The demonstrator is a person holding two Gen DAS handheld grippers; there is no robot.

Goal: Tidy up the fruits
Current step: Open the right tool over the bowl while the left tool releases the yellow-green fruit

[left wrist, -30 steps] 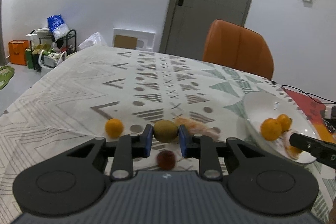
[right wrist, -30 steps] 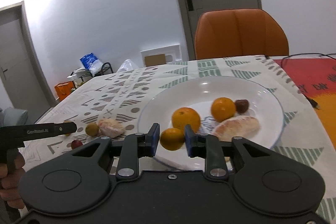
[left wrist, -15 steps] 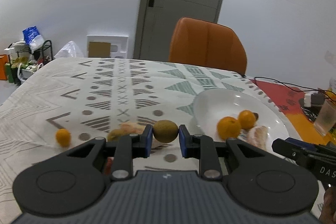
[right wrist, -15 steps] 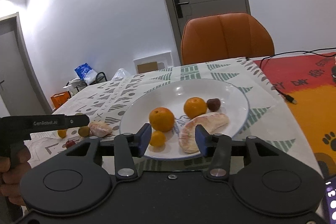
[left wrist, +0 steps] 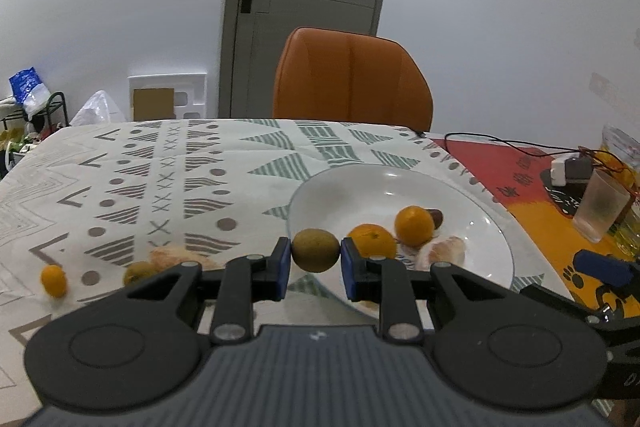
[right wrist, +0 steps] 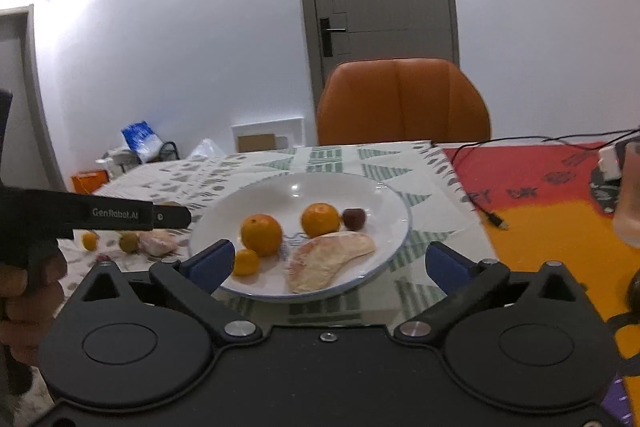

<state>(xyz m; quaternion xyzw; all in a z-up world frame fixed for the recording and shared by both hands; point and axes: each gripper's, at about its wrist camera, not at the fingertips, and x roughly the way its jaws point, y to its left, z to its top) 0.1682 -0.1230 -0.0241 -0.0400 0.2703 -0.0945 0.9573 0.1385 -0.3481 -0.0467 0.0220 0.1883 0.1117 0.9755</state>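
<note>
A round, brownish-green kiwi-like fruit [left wrist: 315,250] is clamped between the blue pads of the left tool [left wrist: 314,263] and is carried above the near left rim of the shallow white plate [left wrist: 472,195], which stands on the bench [left wrist: 168,163] with its patterned grey-and-green cloth. The jaws of the right tool [right wrist: 328,263] have just been opening and now stand wide and empty, just before the plate's near edge; the small orange citrus [right wrist: 245,261] lies free on the plate beside its left pad.

Already on the plate are two larger oranges [right wrist: 261,234], a dark reddish round fruit [right wrist: 354,219] and a peeled pale-pink pomelo segment [right wrist: 328,259]. Off the plate, on the cloth, a small orange fruit [left wrist: 53,280], a second greenish fruit [left wrist: 138,271] and another peeled pale segment [left wrist: 180,255] remain to be gathered.

The step in hand is judged to be the placing of the held fruit. It would best be carried further over the plate to a bare patch, probably the far or left part of the bowl, and lowered until it nearly rests on the surface before the pads are parted, since a round fruit dropped from height is likely to roll against the oranges or over the low rim. The right tool should be kept clear of the left one's path, as the two are close together at the plate's near side.
</note>
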